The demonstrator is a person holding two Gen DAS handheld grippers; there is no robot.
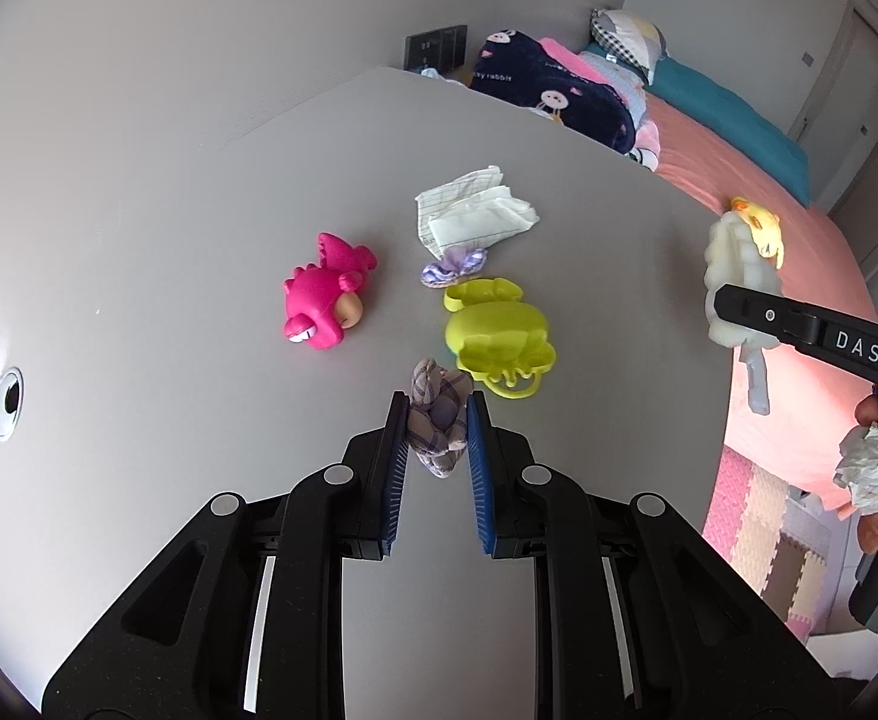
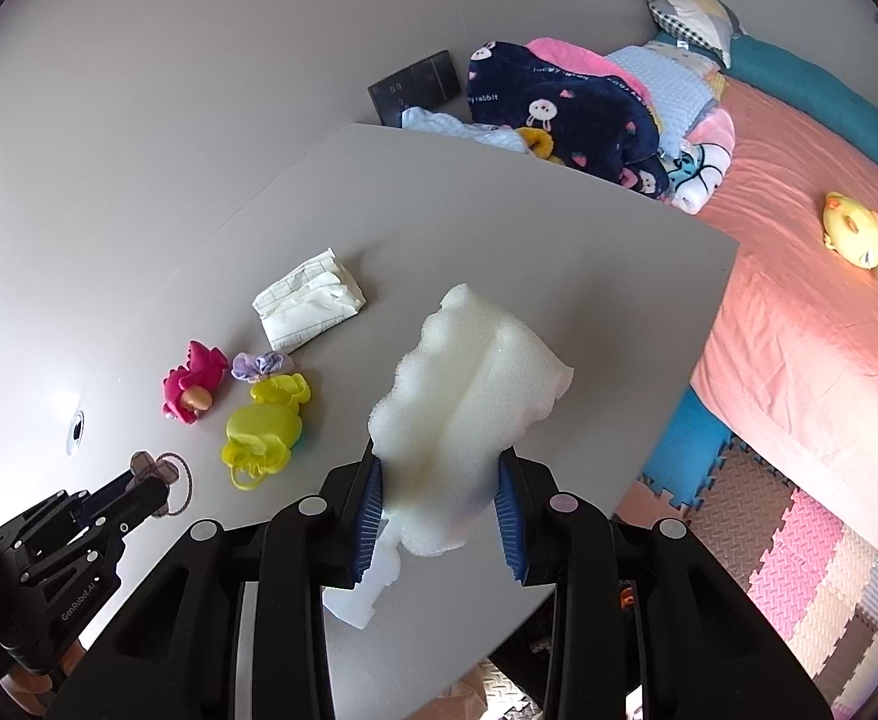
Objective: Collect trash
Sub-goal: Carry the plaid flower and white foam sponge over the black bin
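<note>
Left view only: crumpled tissue (image 1: 868,474); right view only: blue mat (image 2: 682,450)

Both wrist views steeply down, close, sharing table (image 1: 138,210)

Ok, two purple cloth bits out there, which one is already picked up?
The plaid purple scrunchie, clamped in the left gripper. The frilly lilac scrunchie lies loose on the table, between the folded paper and the yellow toy.

On the table (image 1: 168,192), a toy dinosaur (image 1: 326,293) lies left of a plastic case (image 1: 499,336), with a scrunchie (image 1: 454,265) and a tissue pack (image 1: 475,210) behind them, and a bed (image 2: 799,300) beyond the table's right edge.
</note>
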